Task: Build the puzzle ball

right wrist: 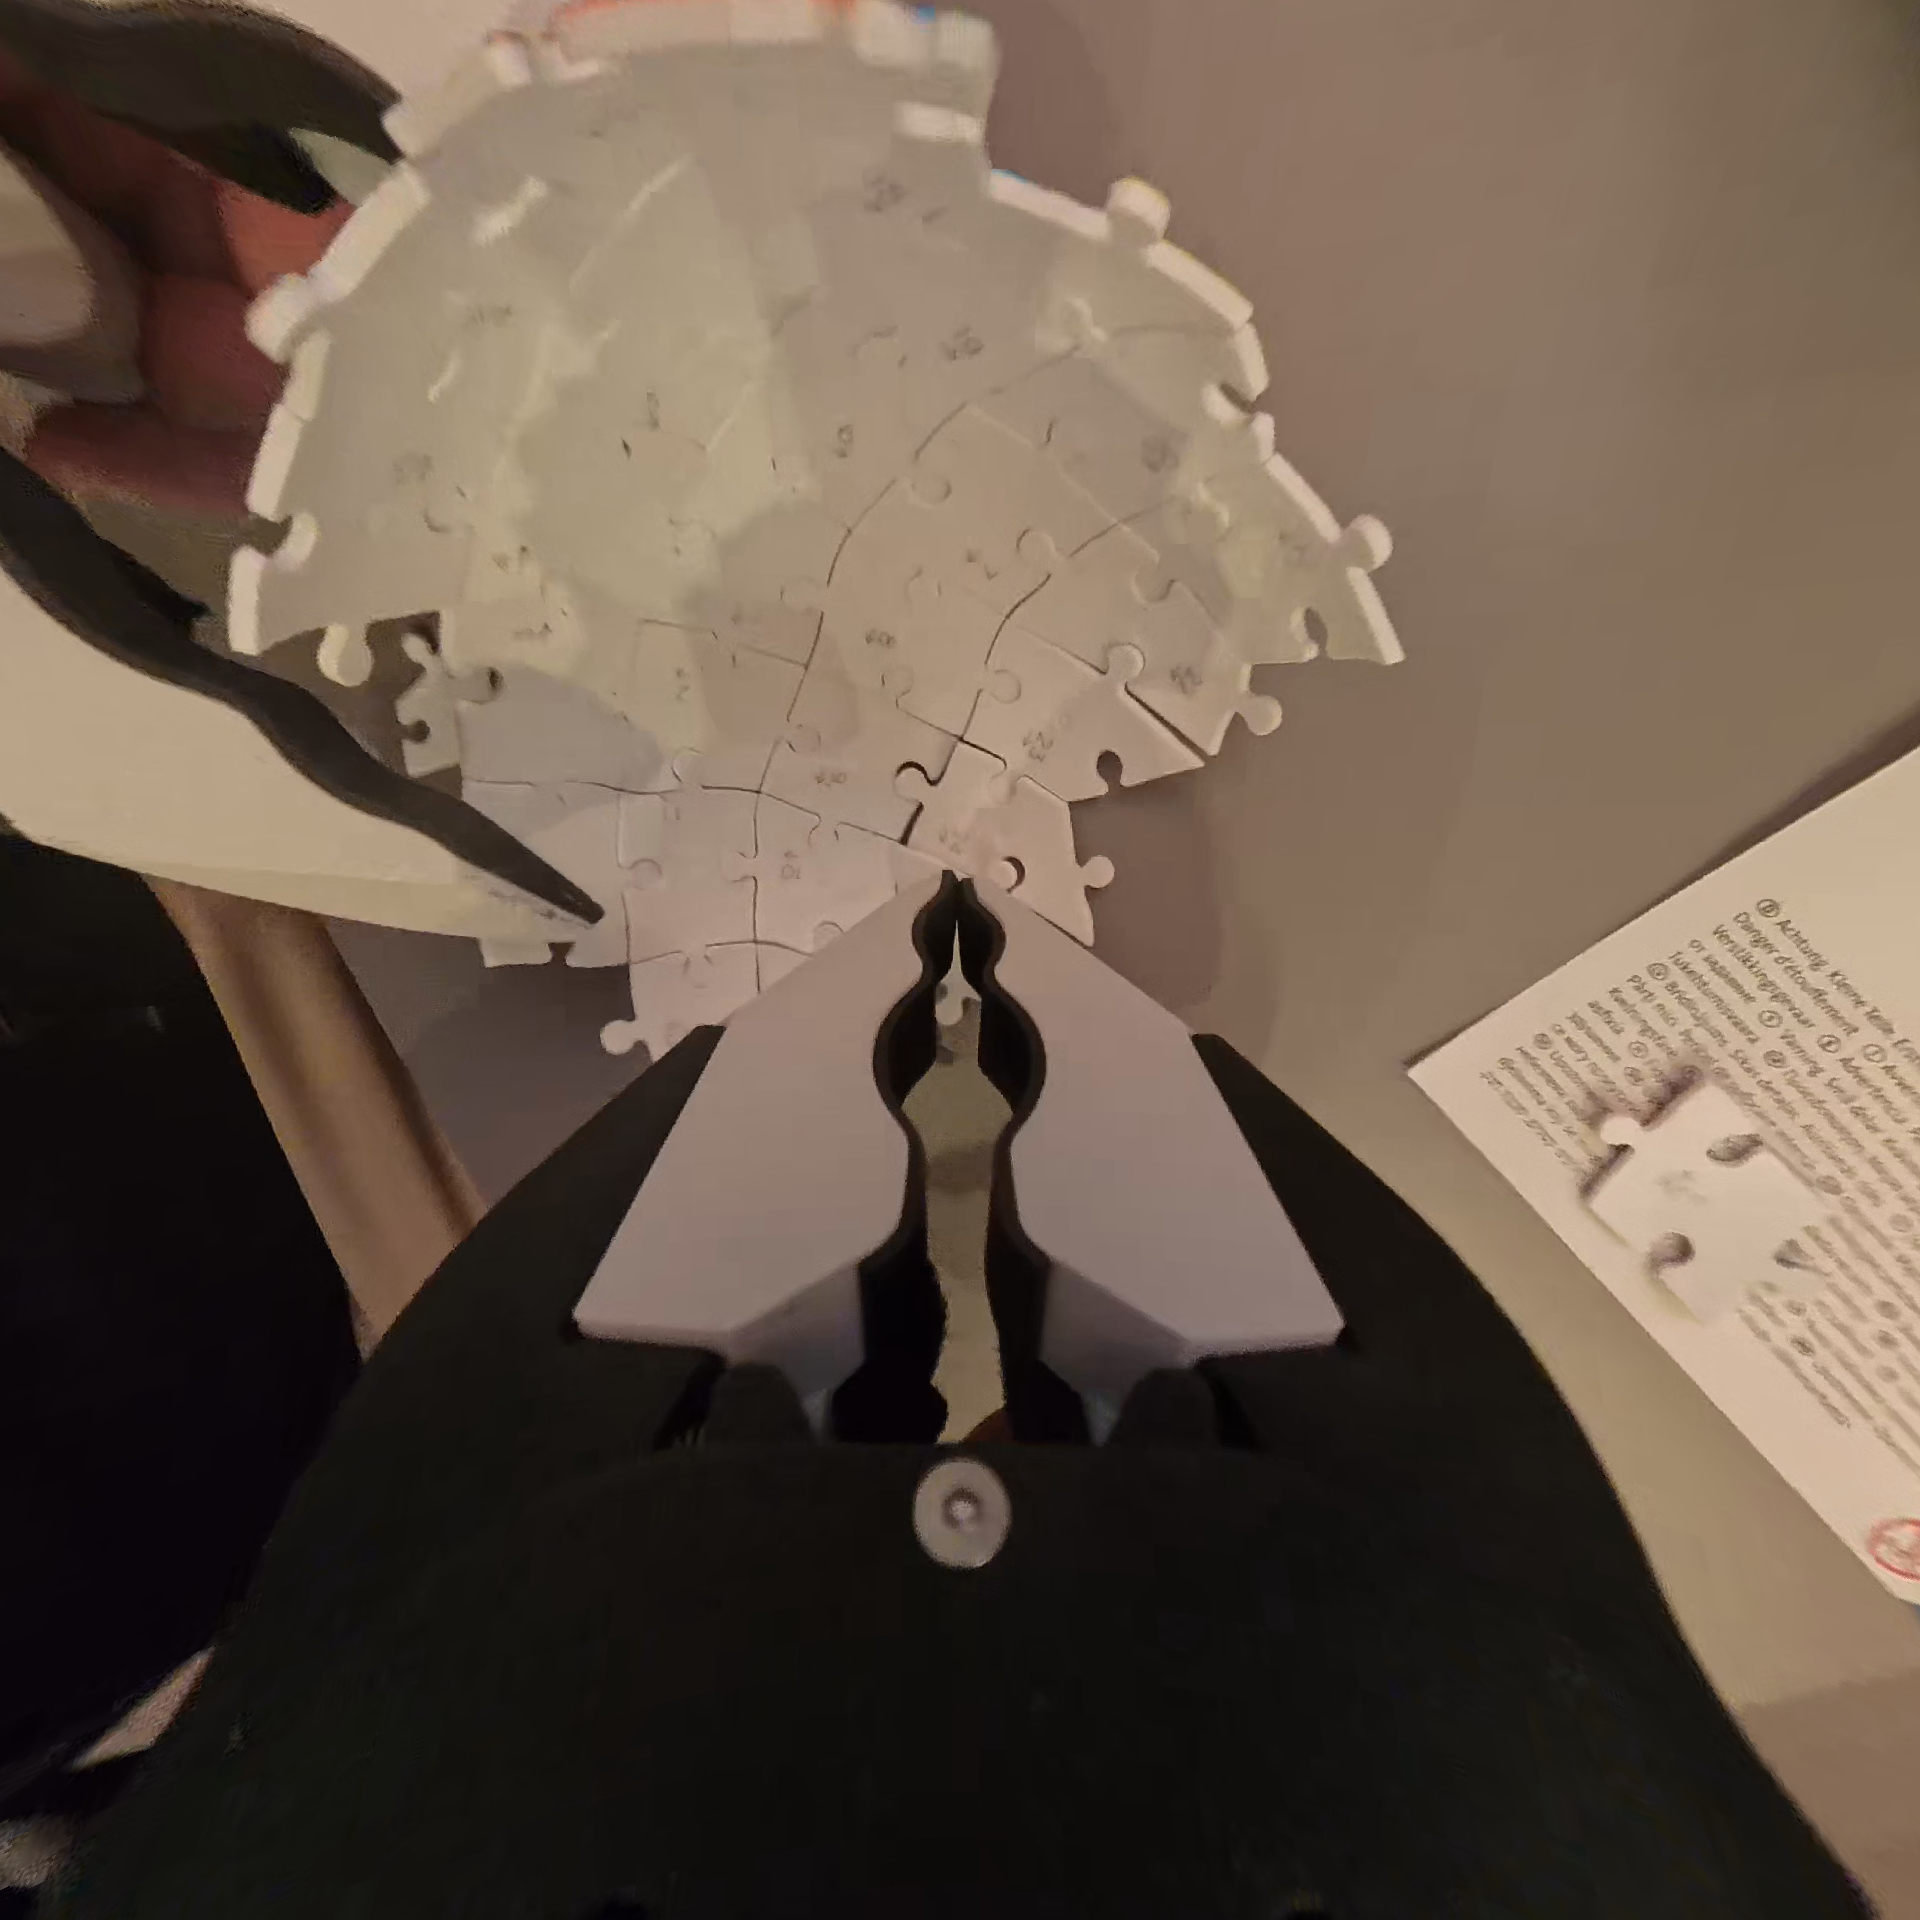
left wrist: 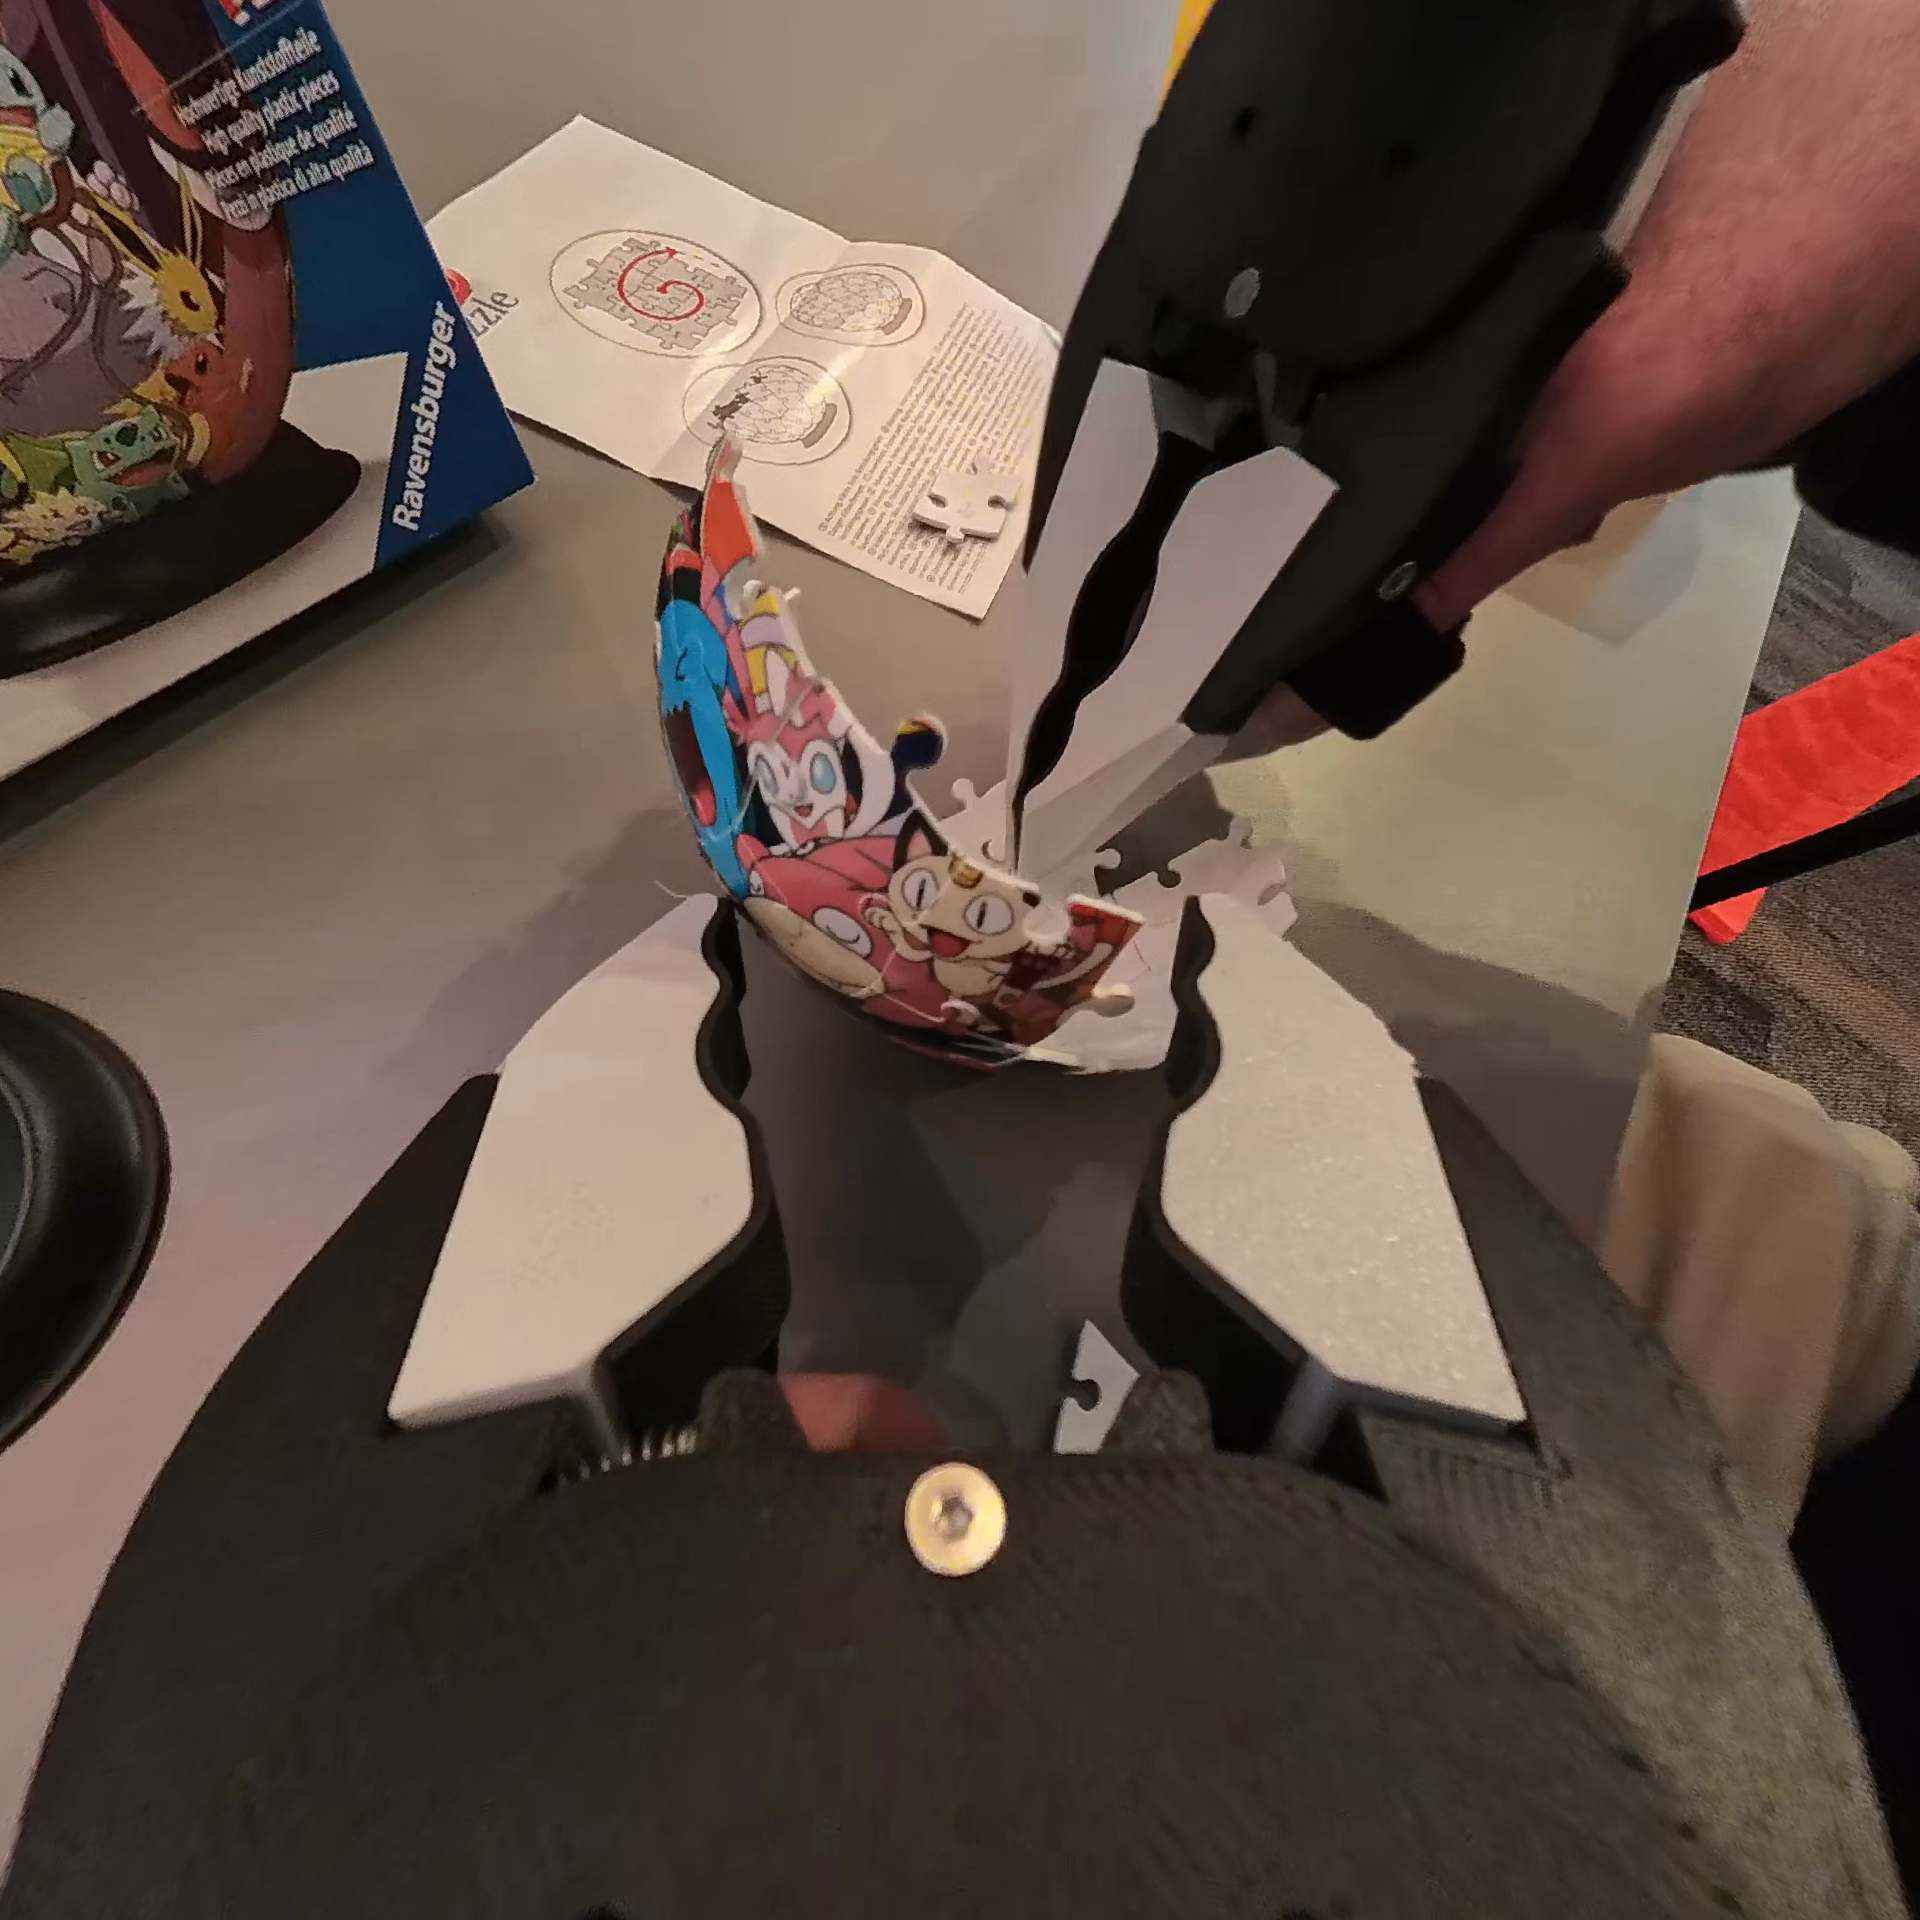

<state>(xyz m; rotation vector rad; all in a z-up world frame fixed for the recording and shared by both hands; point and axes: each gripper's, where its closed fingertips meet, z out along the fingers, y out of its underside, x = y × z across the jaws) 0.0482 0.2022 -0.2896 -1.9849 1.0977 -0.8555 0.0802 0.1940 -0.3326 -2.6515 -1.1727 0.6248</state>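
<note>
The half-built puzzle ball [left wrist: 883,894] is a curved shell with cartoon prints outside and a white, numbered inside [right wrist: 790,499]. It stands tilted on the grey table. My left gripper [left wrist: 961,925] has its jaws wide, and the shell's lower part fills the gap between its fingertips [left wrist: 727,935]. Its dark fingers [right wrist: 416,800] also show against the shell's edge in the right wrist view. My right gripper [right wrist: 951,883] comes down from the upper right [left wrist: 1023,831]. It is shut, with its tips pinched on the shell's rim.
A loose white piece [left wrist: 966,504] lies on the folded instruction sheet [left wrist: 727,343] and also shows in the right wrist view [right wrist: 1704,1184]. The puzzle box [left wrist: 208,312] stands far left. A black stand ring [left wrist: 62,1195] is at the left edge. Another white piece [left wrist: 1091,1382] lies under my left gripper. From the left gripper's tips to the white piece [left wrist: 1091,1382] is close to 9 cm.
</note>
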